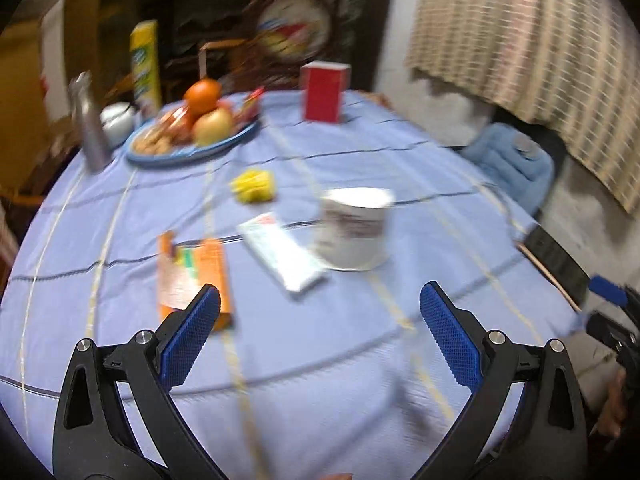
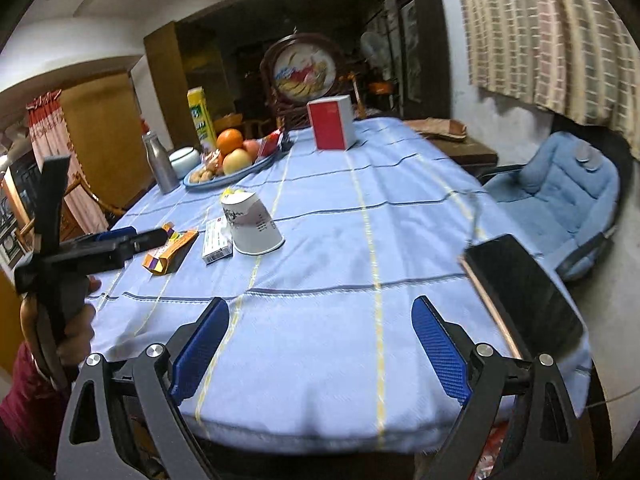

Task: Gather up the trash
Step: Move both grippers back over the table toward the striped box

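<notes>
On the blue tablecloth lie an orange flat box, a white flat box, a crumpled yellow wrapper and an upturned white paper cup. My left gripper is open and empty, just short of the orange box. In the right wrist view the cup, the white box and the orange box show at mid left. My right gripper is open and empty over the table's near edge. The left gripper shows there by the orange box.
A fruit plate, a metal bottle, a white bowl, a yellow carton and a red box stand at the far side. A black phone lies at the right edge. A blue padded chair stands to the right.
</notes>
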`<state>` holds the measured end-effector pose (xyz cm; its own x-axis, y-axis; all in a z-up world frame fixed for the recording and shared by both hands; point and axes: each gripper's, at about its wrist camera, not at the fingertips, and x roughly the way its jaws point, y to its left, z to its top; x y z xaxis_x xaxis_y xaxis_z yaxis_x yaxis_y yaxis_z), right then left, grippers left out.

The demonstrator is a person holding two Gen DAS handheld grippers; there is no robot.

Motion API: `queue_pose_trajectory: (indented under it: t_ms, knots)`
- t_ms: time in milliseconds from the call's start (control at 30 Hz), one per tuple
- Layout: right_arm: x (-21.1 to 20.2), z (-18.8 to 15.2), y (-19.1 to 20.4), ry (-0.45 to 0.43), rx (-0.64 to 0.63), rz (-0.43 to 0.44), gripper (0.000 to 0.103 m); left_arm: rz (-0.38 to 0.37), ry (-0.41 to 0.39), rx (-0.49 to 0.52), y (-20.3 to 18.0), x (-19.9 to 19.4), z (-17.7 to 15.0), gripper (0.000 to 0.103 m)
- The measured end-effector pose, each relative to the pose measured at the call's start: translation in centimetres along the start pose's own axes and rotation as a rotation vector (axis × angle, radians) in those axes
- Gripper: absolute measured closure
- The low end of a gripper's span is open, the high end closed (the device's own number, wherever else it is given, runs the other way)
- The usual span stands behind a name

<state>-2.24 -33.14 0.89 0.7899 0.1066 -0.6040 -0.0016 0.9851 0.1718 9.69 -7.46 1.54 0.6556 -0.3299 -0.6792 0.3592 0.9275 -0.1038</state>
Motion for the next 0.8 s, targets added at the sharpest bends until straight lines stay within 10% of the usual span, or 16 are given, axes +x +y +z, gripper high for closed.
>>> queue_pose_trajectory:
  t_ms: [367,800]
  knots:
    - [6.8,2.5,2.6,0.086,-0.030,0.048,0.012,0.113,0.166,-0.094,7.7,7.2,0.7,0.007]
    - [13.6,5.1,6.1,0.146,-0.087,0.093,0.011,0.188,0.254,-0.020,7.6,10.6,-0.4,0.005]
